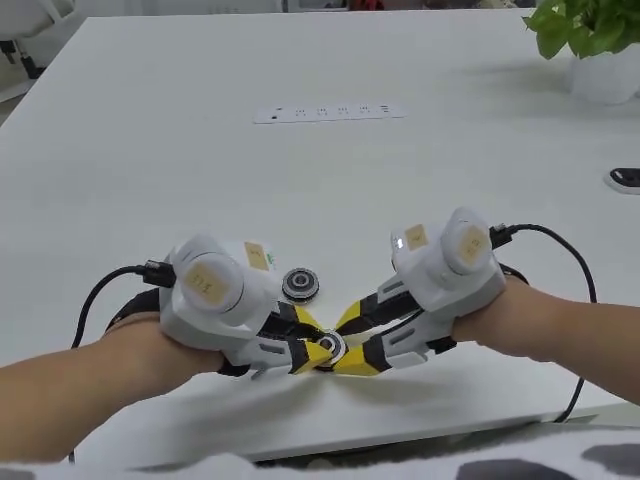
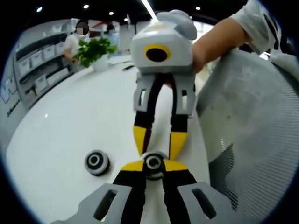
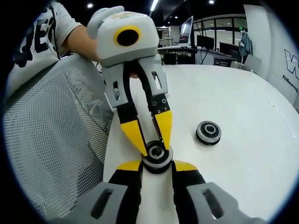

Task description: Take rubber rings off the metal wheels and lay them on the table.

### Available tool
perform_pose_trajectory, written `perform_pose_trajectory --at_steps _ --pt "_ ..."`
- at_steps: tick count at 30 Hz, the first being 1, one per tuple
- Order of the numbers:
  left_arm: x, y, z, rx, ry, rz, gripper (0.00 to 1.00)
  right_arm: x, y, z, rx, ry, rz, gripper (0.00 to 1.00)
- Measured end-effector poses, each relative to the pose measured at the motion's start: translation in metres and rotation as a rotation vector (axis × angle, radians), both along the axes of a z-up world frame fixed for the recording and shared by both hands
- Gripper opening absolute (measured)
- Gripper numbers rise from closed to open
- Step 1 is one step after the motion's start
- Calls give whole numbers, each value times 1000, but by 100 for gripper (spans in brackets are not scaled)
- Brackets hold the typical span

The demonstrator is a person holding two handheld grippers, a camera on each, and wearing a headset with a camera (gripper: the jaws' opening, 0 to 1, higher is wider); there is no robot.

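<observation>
Forearms reach in over the table's near edge, the left forearm and the right forearm, each behind a gripper. Left gripper and right gripper meet tip to tip on one wheel, which sits at the near middle of the table.

From its own view the left gripper has a yellow tip pressed on either side of the wheel, clamped on it. The right gripper bears on the wheel's far side. In the right gripper view, the right gripper likewise has its jaws clamped on the wheel, and the left gripper pinches it from the far side. Whether the tips sit on the black ring or on metal, I cannot tell.

A second wheel lies flat just beyond the pair, apart from both. Farther off, a power strip lies mid-table, and a plant stands at the far right.
</observation>
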State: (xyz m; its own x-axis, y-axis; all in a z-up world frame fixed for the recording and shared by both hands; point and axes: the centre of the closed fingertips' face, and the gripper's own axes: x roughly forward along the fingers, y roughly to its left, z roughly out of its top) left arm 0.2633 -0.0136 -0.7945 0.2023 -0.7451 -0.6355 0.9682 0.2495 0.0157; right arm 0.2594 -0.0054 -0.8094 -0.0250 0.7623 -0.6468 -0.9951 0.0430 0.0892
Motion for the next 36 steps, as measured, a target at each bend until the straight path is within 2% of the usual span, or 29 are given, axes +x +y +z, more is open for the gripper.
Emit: perform_pose_trajectory --at_steps 11,14,19,22,27,30,36 --pt "0 1 0 -4 1 2 13 1 -6 -1 -14 21 -14 15" --pt "0 1 0 -5 1 3 13 2 -8 -2 -10 52 -37 11" --pt "0 1 0 -6 1 4 13 1 -9 -3 -16 66 -44 9" --pt "0 1 0 -6 -1 3 13 2 -12 -3 -11 97 -68 3" --pt "0 1 0 -5 -2 4 13 2 -12 -3 -12 113 -82 2" --pt "0 1 0 0 -5 2 13 4 -12 -2 3 160 -120 0" --pt "0 1 0 8 -13 -2 13 4 -13 -1 11 202 -149 0"
